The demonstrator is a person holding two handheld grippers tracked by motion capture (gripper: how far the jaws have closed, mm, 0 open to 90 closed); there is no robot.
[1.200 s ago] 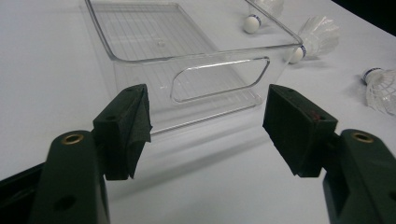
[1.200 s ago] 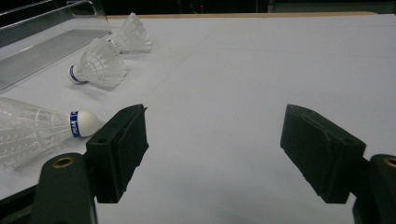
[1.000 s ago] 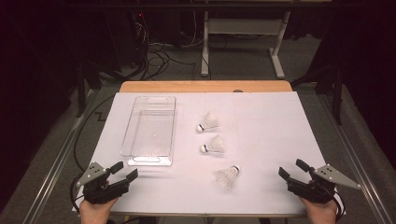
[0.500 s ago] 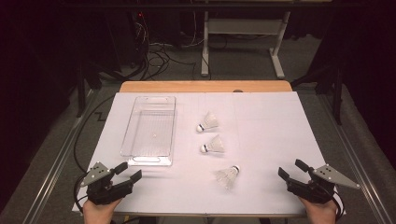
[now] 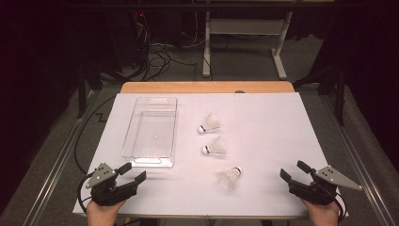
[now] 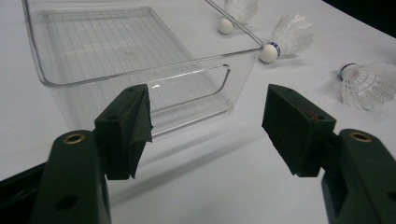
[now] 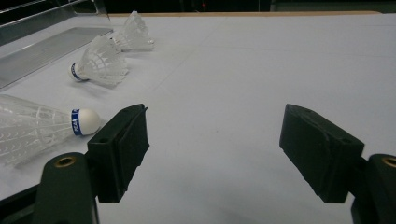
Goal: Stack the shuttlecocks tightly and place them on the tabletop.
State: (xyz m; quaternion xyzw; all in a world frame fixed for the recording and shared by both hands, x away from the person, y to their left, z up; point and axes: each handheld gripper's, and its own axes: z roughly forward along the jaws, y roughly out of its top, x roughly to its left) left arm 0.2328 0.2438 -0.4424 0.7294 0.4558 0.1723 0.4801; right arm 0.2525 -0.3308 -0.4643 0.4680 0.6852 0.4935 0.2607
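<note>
Near counter's front corners: left gripper (image 5: 133,173) angled toward clear bin (image 5: 151,132), right gripper (image 5: 293,171) level near nearest shuttlecock (image 5: 229,177); both fingers spread, empty.

High view: fixed above the person's edge of the surface (image 5: 263,122), looking forward and down; far enough to take in the whole white top and the floor beyond.
Left gripper view: low, close over the surface, looking along its own jaws at the near end of the clear tray (image 6: 140,70).
Right gripper view: lower still, skimming toward the far edge.
Shared: all three take in the three shuttlecocks (image 5: 229,178); the right view seems to catch the tray's edge, blurred.
</note>
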